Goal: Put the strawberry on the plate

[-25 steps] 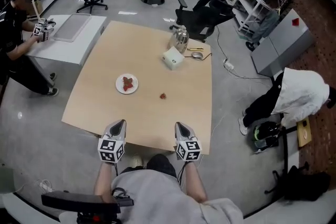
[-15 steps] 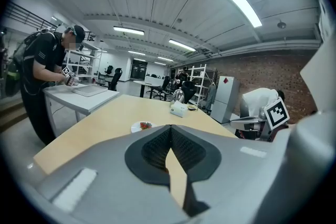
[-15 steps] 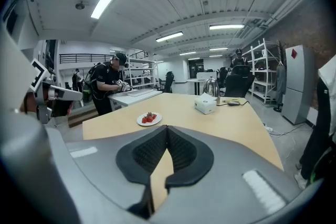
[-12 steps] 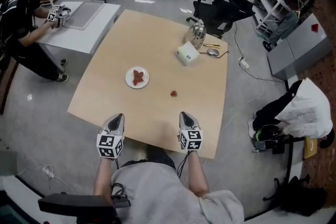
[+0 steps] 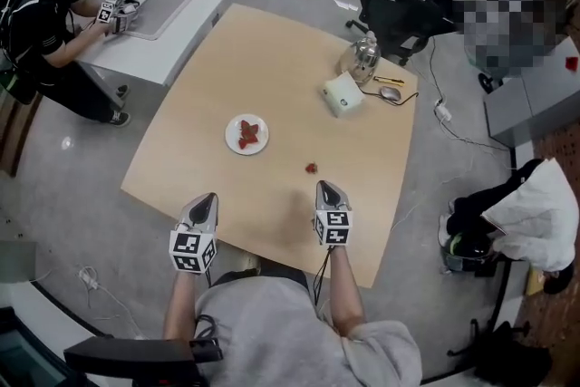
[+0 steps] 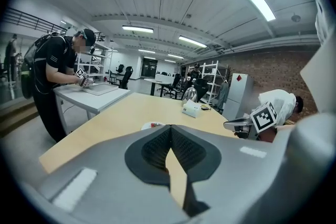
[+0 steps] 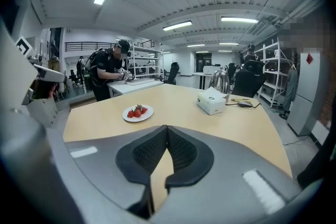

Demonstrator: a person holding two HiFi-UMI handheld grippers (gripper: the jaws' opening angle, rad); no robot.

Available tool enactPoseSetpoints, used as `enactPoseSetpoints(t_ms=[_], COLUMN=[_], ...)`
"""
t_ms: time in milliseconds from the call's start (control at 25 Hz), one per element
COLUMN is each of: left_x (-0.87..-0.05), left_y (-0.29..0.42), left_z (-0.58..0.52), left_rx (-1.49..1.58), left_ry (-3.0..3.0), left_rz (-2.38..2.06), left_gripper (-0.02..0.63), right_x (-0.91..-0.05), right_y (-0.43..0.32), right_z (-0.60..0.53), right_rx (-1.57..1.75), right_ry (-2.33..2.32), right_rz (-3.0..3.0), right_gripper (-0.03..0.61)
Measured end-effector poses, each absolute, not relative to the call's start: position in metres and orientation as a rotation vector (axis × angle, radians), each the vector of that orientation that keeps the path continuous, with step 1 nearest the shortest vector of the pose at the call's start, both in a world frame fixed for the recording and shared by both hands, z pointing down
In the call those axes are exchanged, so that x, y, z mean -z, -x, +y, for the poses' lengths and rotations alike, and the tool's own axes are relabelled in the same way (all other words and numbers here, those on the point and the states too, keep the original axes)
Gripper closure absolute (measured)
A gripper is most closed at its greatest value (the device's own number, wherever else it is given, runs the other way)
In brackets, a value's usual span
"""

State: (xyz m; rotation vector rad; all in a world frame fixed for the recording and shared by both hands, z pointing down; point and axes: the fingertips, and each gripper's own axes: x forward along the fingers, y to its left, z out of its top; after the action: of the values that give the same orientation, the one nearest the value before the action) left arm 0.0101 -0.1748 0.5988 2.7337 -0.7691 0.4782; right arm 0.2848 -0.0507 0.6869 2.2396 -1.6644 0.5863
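The right claw [image 5: 330, 188], closed and empty, now sits nearer the loose strawberry [image 5: 311, 168]. The left claw [image 5: 206, 198] is closed too. No grasp yet; the plate [image 5: 233, 140] waits.

I am holding my left gripper [image 5: 207, 198] and my right gripper [image 5: 327, 187] side by side over the near edge of the desk [image 5: 272, 50]. The plate [image 5: 231, 143] is sitting near the middle of the desk, ahead of both grippers, with some strawberries [image 5: 248, 134] lying on it. One strawberry [image 5: 311, 168] is lying alone on the desk, right of the plate and just ahead of my right gripper. A box [image 5: 343, 94] and a kettle [image 5: 362, 61] are standing near the far right corner, the kettle behind the box.
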Motion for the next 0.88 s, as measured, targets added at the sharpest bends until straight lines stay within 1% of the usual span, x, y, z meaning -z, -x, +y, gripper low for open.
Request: enactPoseSetpoints(t_ms=[160,200,360,480,640,880], left_x=[-0.603,-0.604,-0.607,-0.612,-0.617,-0.623], left_y=[-0.009,-0.008,-0.001,0.004,0.012,0.018], left_z=[-0.185,-0.187,-0.193,-0.195,-0.199,-0.202], left_rx=[-0.494,-0.497,-0.511,-0.522,-0.535,-0.548], left_ry=[-2.705,-2.698,-2.668,-2.646,-2.620,-2.595], left_rz=[-0.810,-0.819,-0.854,-0.877,-0.901,-0.926], left_gripper=[0.594,0.594,0.594,0.594,0.594,0.594], right_x=[-0.706,-0.712,-0.731,-0.746,-0.762,-0.792], right_y=[-0.299,-0.301,-0.307,-0.310,-0.314,-0.320], right_z=[-0.068,-0.071,-0.083,-0.091,-0.100,-0.108], right_rx=[-0.585,-0.600,-0.645,-0.673,-0.702,-0.761], right_ry=[-2.188,-2.172,-2.111,-2.077,-2.046,-1.970], right_rz=[-1.645,-1.642,-1.632,-1.624,-1.606,-1.560], right_gripper=[0.569,0.549,0.537,0.509,0.451,0.402])
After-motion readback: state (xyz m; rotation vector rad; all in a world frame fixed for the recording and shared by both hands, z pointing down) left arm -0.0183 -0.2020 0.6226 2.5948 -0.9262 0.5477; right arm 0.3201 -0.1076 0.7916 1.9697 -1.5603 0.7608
